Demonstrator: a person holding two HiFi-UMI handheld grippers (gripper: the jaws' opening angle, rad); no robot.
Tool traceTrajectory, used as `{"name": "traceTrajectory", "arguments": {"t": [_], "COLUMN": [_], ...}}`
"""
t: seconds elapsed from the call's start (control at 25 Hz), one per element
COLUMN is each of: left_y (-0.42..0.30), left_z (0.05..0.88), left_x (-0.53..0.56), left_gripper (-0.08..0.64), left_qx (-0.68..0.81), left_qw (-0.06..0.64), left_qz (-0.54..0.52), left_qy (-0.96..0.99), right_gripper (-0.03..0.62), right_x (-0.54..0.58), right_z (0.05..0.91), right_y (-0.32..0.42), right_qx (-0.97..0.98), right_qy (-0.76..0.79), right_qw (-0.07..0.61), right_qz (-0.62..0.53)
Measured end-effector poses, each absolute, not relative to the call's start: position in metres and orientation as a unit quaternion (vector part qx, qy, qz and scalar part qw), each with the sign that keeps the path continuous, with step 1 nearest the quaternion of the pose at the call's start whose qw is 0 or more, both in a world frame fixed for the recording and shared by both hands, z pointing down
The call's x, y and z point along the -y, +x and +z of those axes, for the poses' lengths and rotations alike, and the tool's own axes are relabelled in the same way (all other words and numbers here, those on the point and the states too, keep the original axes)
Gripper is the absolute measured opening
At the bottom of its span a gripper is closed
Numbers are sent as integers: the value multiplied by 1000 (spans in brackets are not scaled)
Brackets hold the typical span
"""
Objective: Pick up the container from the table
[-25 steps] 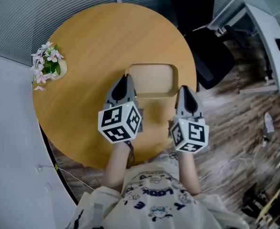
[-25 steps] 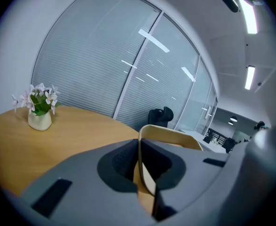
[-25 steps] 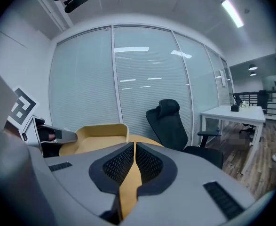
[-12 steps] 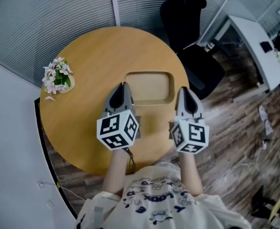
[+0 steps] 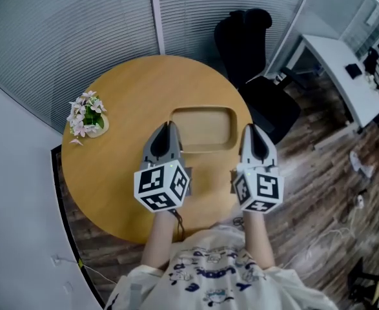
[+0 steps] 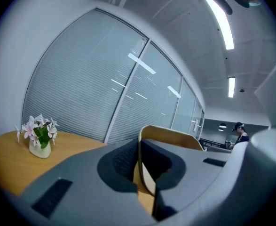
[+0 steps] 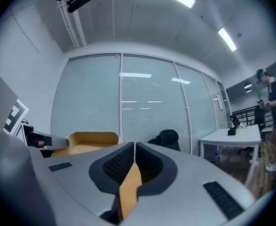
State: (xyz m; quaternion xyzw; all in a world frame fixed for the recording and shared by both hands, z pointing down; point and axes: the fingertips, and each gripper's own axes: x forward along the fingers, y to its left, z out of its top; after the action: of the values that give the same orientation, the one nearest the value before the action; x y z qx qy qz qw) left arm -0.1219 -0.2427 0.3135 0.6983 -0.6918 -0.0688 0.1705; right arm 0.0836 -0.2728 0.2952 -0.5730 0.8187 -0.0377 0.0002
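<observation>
The container (image 5: 205, 131) is a shallow tan wooden tray with rounded corners, held level above the round table (image 5: 124, 102). My left gripper (image 5: 169, 126) is shut on the tray's left rim, and my right gripper (image 5: 250, 129) is shut on its right rim. In the left gripper view the thin tan rim of the container (image 6: 168, 135) runs up from between the pads of the left gripper (image 6: 138, 173). The right gripper (image 7: 133, 171) clamps the tan edge too, with the container (image 7: 88, 142) stretching off to the left.
A small vase of pink flowers (image 5: 89, 118) stands at the table's left edge. A black office chair (image 5: 254, 50) sits behind the table, with a white desk (image 5: 341, 76) to the right. Glass walls with blinds are behind. A person (image 7: 272, 102) stands far right.
Both grippers have risen together with the tray between them. The table top has dropped away below and looks smaller. Neither grip has changed.
</observation>
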Motion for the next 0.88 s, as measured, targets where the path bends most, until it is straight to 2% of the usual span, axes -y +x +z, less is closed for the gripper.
{"name": "traceTrajectory", "arguments": {"t": [0.88], "left_y": [-107], "left_z": [300], "left_x": [228], "left_gripper": [18], "left_qx": [687], "left_qw": [156], "left_qz": [-73], "left_qy": [706], "right_gripper": [15], "right_x": [263], "right_z": [286], "right_y": [100], "right_qx": [-815], "right_qy": [-579], "right_qw": [12], "right_qz": [-29]}}
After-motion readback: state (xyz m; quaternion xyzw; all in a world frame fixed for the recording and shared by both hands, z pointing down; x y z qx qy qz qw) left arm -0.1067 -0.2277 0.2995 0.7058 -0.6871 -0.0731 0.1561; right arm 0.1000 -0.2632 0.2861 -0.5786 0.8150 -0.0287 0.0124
